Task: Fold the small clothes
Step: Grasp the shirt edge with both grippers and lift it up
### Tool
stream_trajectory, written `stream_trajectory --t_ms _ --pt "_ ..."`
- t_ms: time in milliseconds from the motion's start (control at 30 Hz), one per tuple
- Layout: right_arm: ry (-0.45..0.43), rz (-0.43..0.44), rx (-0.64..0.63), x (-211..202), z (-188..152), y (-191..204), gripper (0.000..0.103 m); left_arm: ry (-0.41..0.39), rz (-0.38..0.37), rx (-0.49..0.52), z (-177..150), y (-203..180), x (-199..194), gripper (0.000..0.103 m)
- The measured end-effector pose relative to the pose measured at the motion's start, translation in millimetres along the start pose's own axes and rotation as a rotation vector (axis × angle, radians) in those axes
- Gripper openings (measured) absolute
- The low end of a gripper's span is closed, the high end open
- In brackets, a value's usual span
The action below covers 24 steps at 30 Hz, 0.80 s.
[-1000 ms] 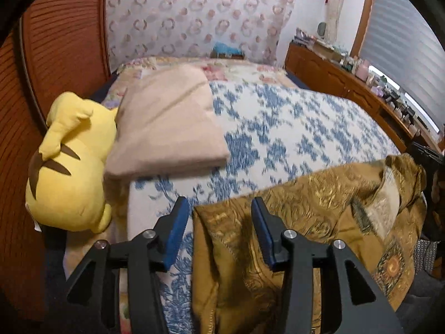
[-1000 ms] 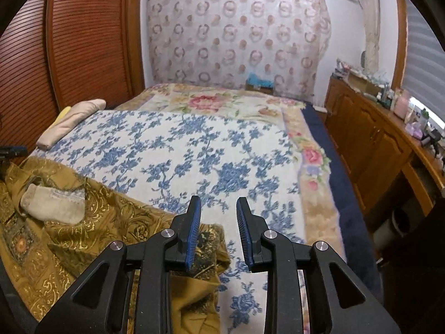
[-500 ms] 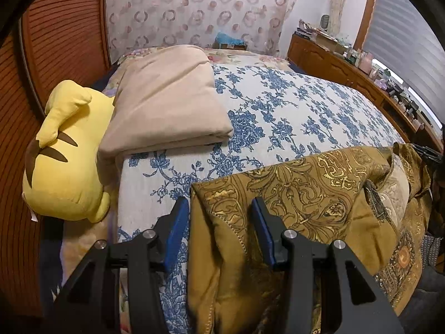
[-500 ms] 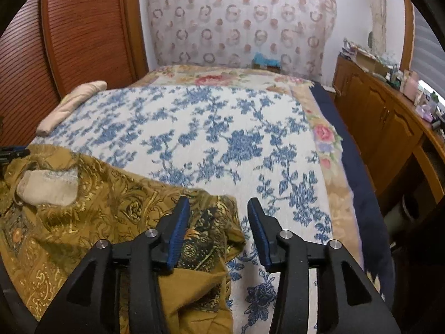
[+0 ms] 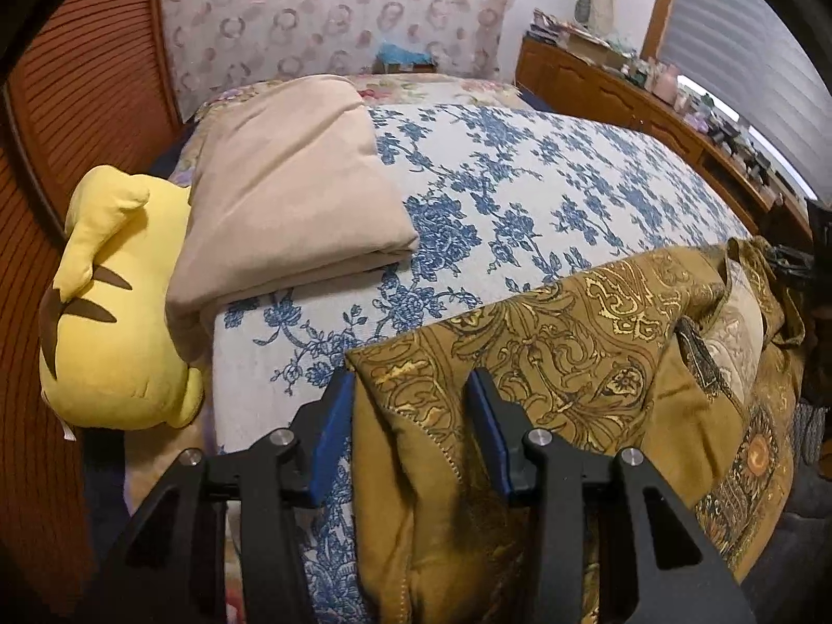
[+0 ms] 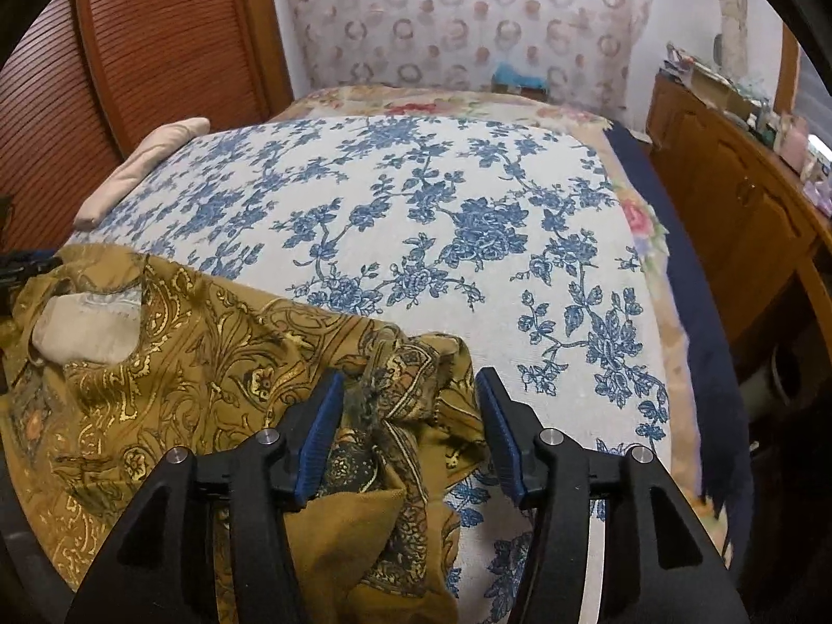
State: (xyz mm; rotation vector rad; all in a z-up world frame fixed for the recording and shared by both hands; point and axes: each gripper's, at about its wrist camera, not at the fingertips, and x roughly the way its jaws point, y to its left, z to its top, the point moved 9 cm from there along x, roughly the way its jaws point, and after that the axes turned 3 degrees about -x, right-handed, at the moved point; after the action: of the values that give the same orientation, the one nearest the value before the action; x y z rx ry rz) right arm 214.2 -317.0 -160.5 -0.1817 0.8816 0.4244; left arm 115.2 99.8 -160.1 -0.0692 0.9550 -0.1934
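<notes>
Gold patterned garment (image 5: 598,343) spread across the near edge of the bed (image 5: 546,197), left tool (image 5: 411,405) released, straddling its corner at 6 o'clock, right tool (image 6: 408,405) released over a bunched corner, beige folded cloth (image 5: 291,197) at 10 o'clock

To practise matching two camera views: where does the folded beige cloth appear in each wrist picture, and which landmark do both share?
Left wrist: folded beige cloth fills the upper left, beside the yellow plush toy.
Right wrist: folded beige cloth is small, at the far left edge of the bed.
Shared landmark: the ring-patterned curtain behind the bed.
</notes>
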Motion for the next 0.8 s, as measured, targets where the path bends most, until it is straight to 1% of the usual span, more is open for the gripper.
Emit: stream_trajectory --t_ms 33,67,100,133,167,200,233,267,367,433,467,533,600,800 --pt "0.001 0.003 -0.009 0.1 0.2 1.3 0.053 0.003 -0.005 0.000 0.5 -0.7 0.2 0.039" --pt "0.001 0.008 -0.017 0.1 0.2 2.7 0.046 0.004 -0.012 -0.002 0.8 -1.3 -0.1 0.035" --pt "-0.001 0.017 -0.024 -0.2 0.3 4.4 0.043 0.004 -0.019 -0.005 0.7 -1.8 -0.3 0.032" --pt "-0.001 0.029 -0.028 -0.4 0.5 6.5 0.036 0.004 -0.031 -0.009 0.3 -3.1 -1.1 0.025" --pt "-0.002 0.041 -0.032 -0.9 0.3 8.7 0.026 0.005 -0.042 -0.010 -0.3 -4.7 -1.8 0.017" --pt "-0.003 0.056 -0.040 -1.3 0.5 12.6 0.022 0.001 -0.042 -0.005 -1.1 -7.3 -3.2 0.013" --pt "-0.004 0.060 -0.052 -2.1 -0.3 15.3 0.018 -0.008 -0.031 0.012 -1.7 -10.3 -5.1 0.008" --pt "-0.003 0.056 -0.062 -3.0 -1.5 17.1 0.015 -0.028 -0.008 0.032 -2.4 -13.4 -8.6 0.006" --pt "-0.024 0.078 -0.072 -15.8 -1.4 24.6 0.011 -0.092 0.006 0.015 0.0 -19.5 -24.9 0.004" --pt "-0.062 0.087 -0.074 -32.4 4.1 28.9 0.010 -0.158 -0.003 0.002 8.4 -23.8 -44.9 0.004" --pt "-0.093 0.091 -0.073 -44.3 9.5 30.7 0.010 -0.207 -0.008 -0.004 14.8 -27.0 -59.6 0.004" --pt "-0.163 0.109 -0.069 -73.1 23.1 34.6 0.009 -0.279 -0.012 -0.002 25.8 -33.4 -83.5 0.004" --pt "-0.224 0.103 -0.082 -100.5 38.4 38.3 0.009 -0.336 -0.018 0.001 37.8 -41.5 -104.7 0.004" --pt "-0.373 0.089 -0.127 -173.5 85.0 51.6 0.009 -0.472 -0.059 0.028 75.8 -60.3 -164.2 0.004"
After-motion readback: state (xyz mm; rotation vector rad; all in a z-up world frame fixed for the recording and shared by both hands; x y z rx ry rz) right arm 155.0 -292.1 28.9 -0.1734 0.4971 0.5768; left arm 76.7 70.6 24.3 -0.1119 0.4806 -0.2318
